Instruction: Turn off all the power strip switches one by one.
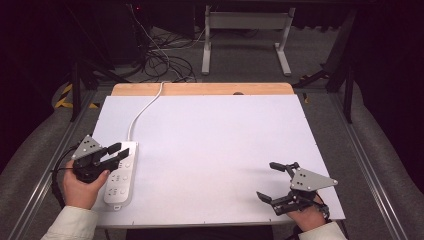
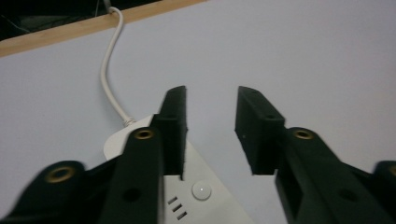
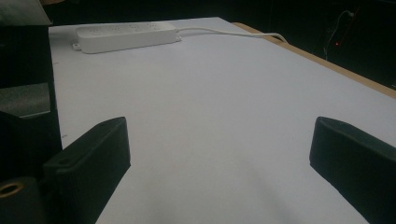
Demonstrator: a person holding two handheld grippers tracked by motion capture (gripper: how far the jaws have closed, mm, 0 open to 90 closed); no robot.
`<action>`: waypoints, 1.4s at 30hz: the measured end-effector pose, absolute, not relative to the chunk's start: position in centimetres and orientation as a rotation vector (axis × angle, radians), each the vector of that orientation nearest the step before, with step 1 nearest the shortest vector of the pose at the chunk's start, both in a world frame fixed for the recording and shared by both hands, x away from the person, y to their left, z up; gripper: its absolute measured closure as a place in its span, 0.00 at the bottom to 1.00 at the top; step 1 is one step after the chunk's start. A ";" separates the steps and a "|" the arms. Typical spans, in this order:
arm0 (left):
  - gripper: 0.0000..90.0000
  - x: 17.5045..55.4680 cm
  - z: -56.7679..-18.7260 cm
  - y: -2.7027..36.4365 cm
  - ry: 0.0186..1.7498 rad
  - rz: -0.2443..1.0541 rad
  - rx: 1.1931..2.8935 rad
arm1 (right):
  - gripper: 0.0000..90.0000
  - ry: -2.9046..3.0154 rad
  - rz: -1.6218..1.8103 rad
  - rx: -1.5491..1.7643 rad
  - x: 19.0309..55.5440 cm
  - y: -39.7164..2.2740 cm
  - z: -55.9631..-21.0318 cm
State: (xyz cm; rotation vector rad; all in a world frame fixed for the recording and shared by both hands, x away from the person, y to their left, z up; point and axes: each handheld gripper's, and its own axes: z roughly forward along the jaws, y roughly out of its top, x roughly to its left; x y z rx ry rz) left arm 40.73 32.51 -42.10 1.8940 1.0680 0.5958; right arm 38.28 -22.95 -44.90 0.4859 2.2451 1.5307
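Note:
A white power strip point(image 1: 121, 172) lies along the left side of the white board point(image 1: 215, 140), and its white cable point(image 1: 145, 107) runs off over the far edge. My left gripper point(image 1: 119, 151) hovers over the strip's far end, open by a moderate gap with nothing between its jaws. In the left gripper view the gripper point(image 2: 212, 95) frames the strip point(image 2: 205, 196), its round button and its cable point(image 2: 108, 74). Near the front right corner, my right gripper point(image 1: 268, 181) is wide open and holds nothing. The right gripper view point(image 3: 219, 135) looks across the board to the strip point(image 3: 126, 36).
A wooden strip point(image 1: 200, 89) borders the board's far edge. Beyond it, on the floor, are a tangle of cables point(image 1: 160, 62) and a white table frame point(image 1: 245, 35). Metal rails point(image 1: 365, 160) run along both sides of the table.

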 end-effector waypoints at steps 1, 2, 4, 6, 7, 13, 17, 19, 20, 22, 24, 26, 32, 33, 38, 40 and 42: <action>0.79 40.9 -42.1 32.7 1.063 0.572 1.912 | 0.06 2.246 1.530 0.482 38.3 -22.9 -44.9; 0.85 41.1 -42.2 32.8 1.063 0.555 1.921 | 0.06 2.247 1.531 0.482 38.3 -22.9 -44.9; 0.98 41.4 -42.3 33.0 1.084 0.575 1.940 | 0.06 2.247 1.532 0.481 38.3 -22.9 -44.9; 1.00 41.9 -42.5 33.2 1.100 0.560 1.963 | 0.07 2.247 1.534 0.481 38.3 -22.9 -44.9; 1.00 42.1 -42.6 33.2 1.112 0.550 1.970 | 0.07 2.247 1.534 0.481 38.3 -22.9 -44.9; 1.00 43.2 -43.2 33.0 1.148 0.533 2.009 | 0.07 2.252 1.531 0.478 38.3 -22.9 -44.9; 1.00 43.8 -43.5 33.0 1.169 0.527 2.017 | 0.07 2.247 1.532 0.476 38.3 -22.9 -44.9; 1.00 44.2 -43.9 32.8 1.182 0.513 2.028 | 0.07 2.247 1.532 0.478 38.3 -22.9 -44.9; 1.00 44.4 -44.0 32.8 1.186 0.513 2.031 | 0.07 2.247 1.532 0.476 38.3 -22.9 -44.9; 1.00 44.5 -44.1 32.7 1.187 0.511 2.034 | 0.07 2.247 1.532 0.475 38.3 -22.9 -44.9; 1.00 44.7 -44.3 32.6 1.191 0.515 2.040 | 0.07 2.247 1.533 0.476 38.2 -22.9 -44.9; 1.00 45.0 -44.6 32.5 1.201 0.523 2.051 | 0.07 2.248 1.531 0.474 38.2 -22.9 -44.9; 1.00 45.5 -45.2 32.5 1.214 0.537 2.076 | 0.07 2.245 1.533 0.470 38.2 -22.9 -44.9; 1.00 45.5 -45.2 32.5 1.214 0.537 2.076 | 0.07 2.245 1.534 0.469 38.2 -23.0 -44.9; 1.00 45.7 -45.7 32.5 1.221 0.544 2.100 | 0.07 2.247 1.533 0.466 38.2 -22.9 -44.9; 1.00 45.8 -45.8 32.4 1.224 0.540 2.093 | 0.07 2.246 1.533 0.465 38.2 -22.9 -44.9; 1.00 45.7 -45.7 32.4 1.221 0.547 2.096 | 0.07 2.247 1.534 0.464 38.2 -22.9 -44.9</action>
